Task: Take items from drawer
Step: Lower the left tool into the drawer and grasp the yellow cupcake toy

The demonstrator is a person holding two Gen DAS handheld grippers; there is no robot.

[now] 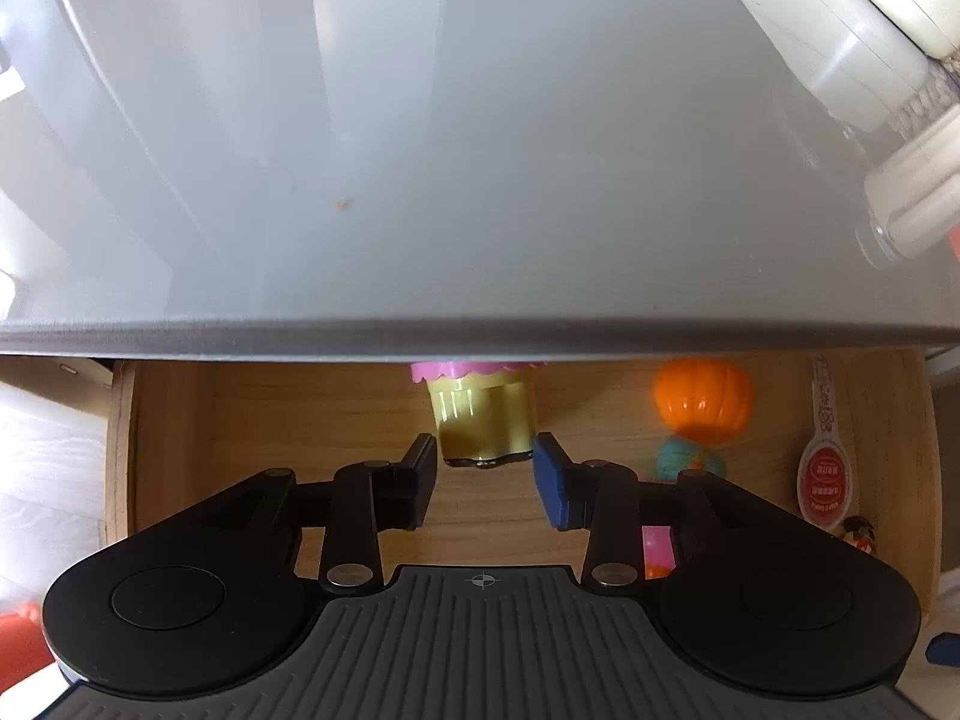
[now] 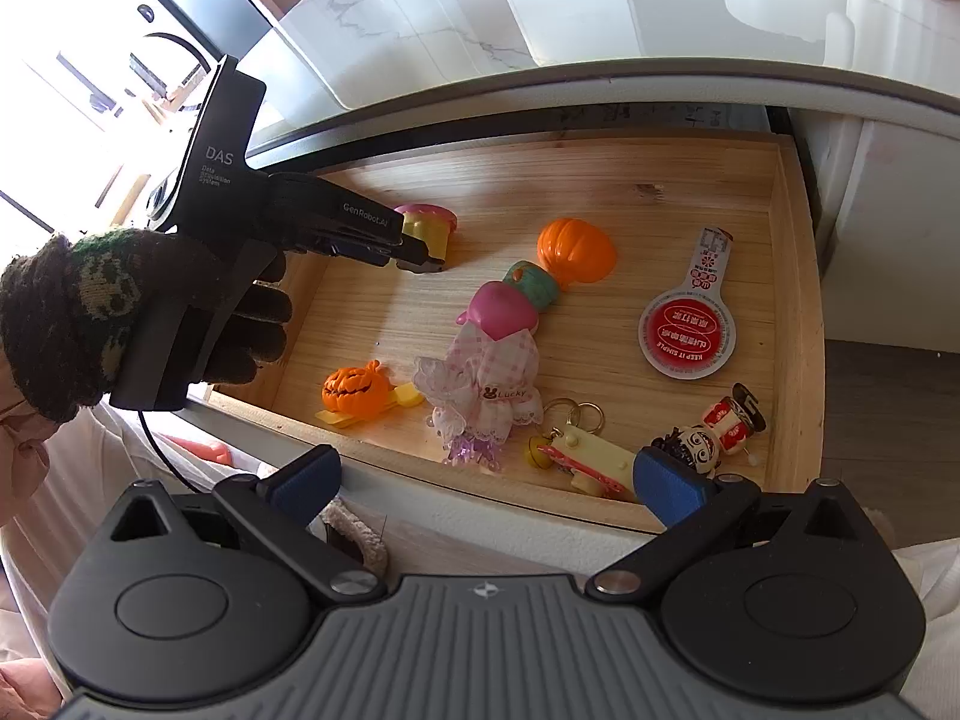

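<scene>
In the open drawer (image 2: 786,276), the left gripper (image 1: 485,468) stands part-open just in front of a yellow cup toy (image 1: 483,420) at the back left, its pads (image 1: 549,480) flanking the toy's base without pressing. To the right lie an orange pumpkin (image 2: 576,249) and a red-and-white tag (image 2: 687,324). The right gripper (image 2: 486,480) hangs wide and empty at the drawer's front edge.

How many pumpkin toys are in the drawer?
2: a plain orange pumpkin mid-drawer toward the back, and a jack-o'-lantern pumpkin at the front left. Others could hide under the countertop.
</scene>
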